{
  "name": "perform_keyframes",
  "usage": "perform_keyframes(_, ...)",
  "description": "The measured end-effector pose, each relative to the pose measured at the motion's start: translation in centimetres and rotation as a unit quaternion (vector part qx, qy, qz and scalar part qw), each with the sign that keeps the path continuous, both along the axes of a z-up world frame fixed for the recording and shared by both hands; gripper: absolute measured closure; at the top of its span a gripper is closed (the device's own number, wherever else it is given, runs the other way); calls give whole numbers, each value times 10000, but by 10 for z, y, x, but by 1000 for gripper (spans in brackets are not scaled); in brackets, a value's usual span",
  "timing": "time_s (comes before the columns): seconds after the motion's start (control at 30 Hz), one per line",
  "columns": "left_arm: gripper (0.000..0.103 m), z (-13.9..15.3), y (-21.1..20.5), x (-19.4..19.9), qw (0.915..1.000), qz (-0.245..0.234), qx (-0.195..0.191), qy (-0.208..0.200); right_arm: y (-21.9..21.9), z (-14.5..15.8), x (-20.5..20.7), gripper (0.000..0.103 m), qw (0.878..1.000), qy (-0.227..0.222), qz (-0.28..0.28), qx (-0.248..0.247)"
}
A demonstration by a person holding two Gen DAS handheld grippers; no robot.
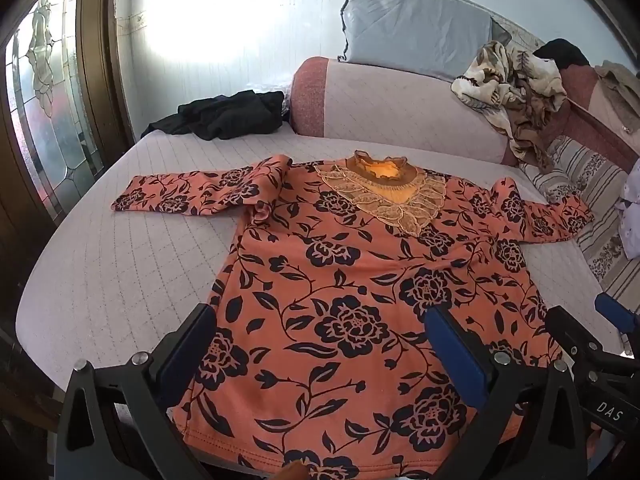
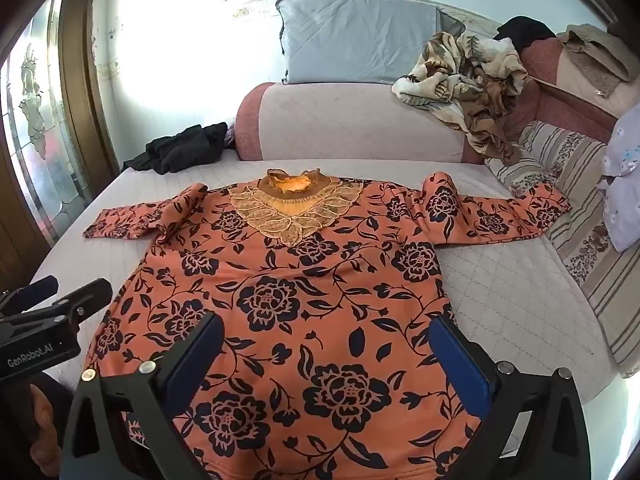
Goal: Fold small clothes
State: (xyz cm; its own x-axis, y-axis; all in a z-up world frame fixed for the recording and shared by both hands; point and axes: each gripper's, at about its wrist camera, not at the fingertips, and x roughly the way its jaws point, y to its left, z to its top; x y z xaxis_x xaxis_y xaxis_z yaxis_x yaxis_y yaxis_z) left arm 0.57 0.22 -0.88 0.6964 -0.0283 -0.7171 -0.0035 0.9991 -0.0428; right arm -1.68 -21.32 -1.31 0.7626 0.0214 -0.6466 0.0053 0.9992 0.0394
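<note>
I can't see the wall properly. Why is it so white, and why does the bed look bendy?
Left wrist view: glare washes out the wall, and the fisheye lens curves the bed. Right wrist view: the same white patch, the same curving; the shirt stays sharp.

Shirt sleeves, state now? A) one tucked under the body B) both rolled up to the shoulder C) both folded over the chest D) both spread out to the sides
D: the shirt lies flat, face up on the bed, with the left sleeve and the right sleeve each stretched sideways.
</note>
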Motion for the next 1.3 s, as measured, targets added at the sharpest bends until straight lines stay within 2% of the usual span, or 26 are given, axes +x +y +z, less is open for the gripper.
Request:
perform_keyframes(0.1,0,0,1,1,9999,49,124,-13,-1,3,0,0,10000,-35,-31,18)
perform_keyframes(0.2,0,-6,4,-2,10000,41,38,61,-3,6,0,0,10000,-70,-58,40)
perform_keyframes(0.33,0,-8,4,-5,9999,58,134,10,1,4,-3,0,10000,-68,6,-1)
perform_keyframes(1.3,0,-11,10,2,10000,33,-15,70,8,4,6,0,10000,-57,2,-68)
